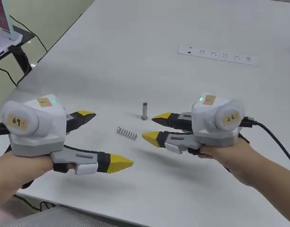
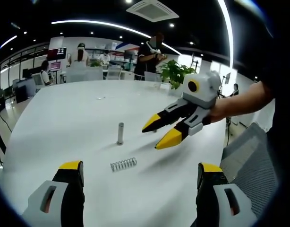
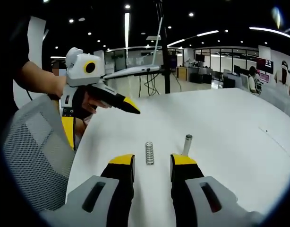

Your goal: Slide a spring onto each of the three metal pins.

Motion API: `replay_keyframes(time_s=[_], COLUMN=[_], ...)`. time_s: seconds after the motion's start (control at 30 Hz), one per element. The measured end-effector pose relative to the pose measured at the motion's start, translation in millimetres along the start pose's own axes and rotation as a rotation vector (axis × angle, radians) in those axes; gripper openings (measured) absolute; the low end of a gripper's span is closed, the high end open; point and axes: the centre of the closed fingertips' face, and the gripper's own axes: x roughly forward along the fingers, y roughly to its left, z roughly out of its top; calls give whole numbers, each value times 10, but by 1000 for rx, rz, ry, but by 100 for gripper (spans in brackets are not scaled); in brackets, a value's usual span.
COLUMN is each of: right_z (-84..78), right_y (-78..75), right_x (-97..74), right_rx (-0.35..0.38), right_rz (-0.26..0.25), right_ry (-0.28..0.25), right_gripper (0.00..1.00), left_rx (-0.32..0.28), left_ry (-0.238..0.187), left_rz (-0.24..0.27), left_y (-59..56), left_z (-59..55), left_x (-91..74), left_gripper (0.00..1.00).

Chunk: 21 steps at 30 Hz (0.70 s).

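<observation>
the spring point(image 1: 126, 133) lies just ahead of the right gripper point(image 1: 150, 126), long axis in line with its part-open, empty fingers point(image 3: 120, 165); the left gripper point(image 1: 109, 138), wide open and empty, is farther.

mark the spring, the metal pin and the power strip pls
spring point(image 1: 127, 133): head view, middle coils.
metal pin point(image 1: 144, 111): head view, middle of the upright shaft.
power strip point(image 1: 220, 55): head view, centre of its top face.
</observation>
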Motion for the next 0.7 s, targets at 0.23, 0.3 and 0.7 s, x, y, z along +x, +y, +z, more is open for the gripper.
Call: replay_keyframes(time_s=[0.23, 0.3, 0.7], right_z=[-57, -69, -114], right_y=[49, 58, 78], right_x=[118, 153, 388], right_rx=[-15, -28, -50], right_rz=[24, 26, 36], right_ry=[36, 46, 85], right_gripper=[31, 29, 22], left_rx=[-3, -4, -3], left_ry=[0, -2, -1], left_rz=[1, 0, -12], left_y=[12, 11, -16], left_z=[-16, -13, -18], left_x=[-12, -9, 17], left_gripper=[98, 98, 98])
